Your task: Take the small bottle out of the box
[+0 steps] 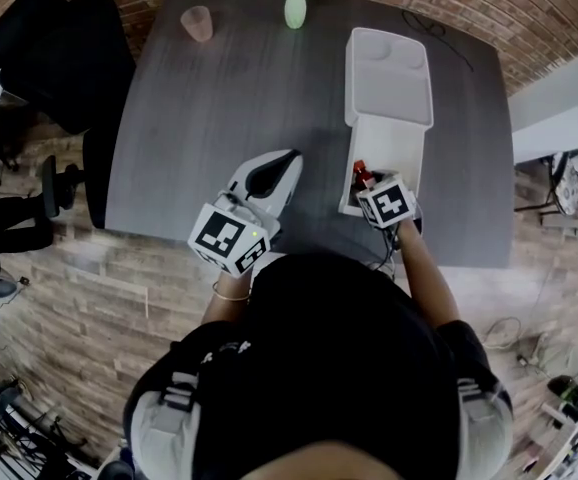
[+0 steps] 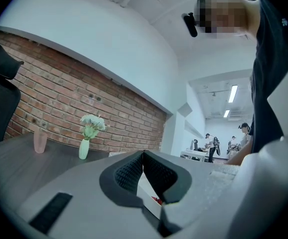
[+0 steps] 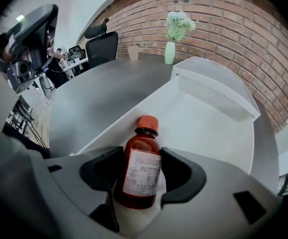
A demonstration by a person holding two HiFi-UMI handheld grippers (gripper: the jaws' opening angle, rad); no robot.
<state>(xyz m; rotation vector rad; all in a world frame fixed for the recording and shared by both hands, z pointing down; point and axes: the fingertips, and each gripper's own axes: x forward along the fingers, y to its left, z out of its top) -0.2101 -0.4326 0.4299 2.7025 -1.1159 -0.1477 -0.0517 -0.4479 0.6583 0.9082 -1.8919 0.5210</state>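
Observation:
A small brown bottle (image 3: 145, 146) with an orange-red cap and a white label lies in the near end of the white box (image 3: 209, 118). My right gripper (image 3: 141, 169) straddles it, and both dark pads touch its sides. From the head view the bottle's red cap (image 1: 360, 171) shows just ahead of the right gripper (image 1: 369, 185), inside the open box (image 1: 389, 118) on the dark table. My left gripper (image 1: 289, 161) hovers left of the box with its jaws shut and nothing in them; its pads (image 2: 134, 172) meet at the tip.
The box lid (image 1: 389, 53) lies folded open toward the far side. A green vase with flowers (image 1: 295, 8) and a pink cup (image 1: 197, 23) stand at the table's far edge. A black cable (image 1: 434, 28) lies far right. An office chair (image 1: 59, 58) stands at the left.

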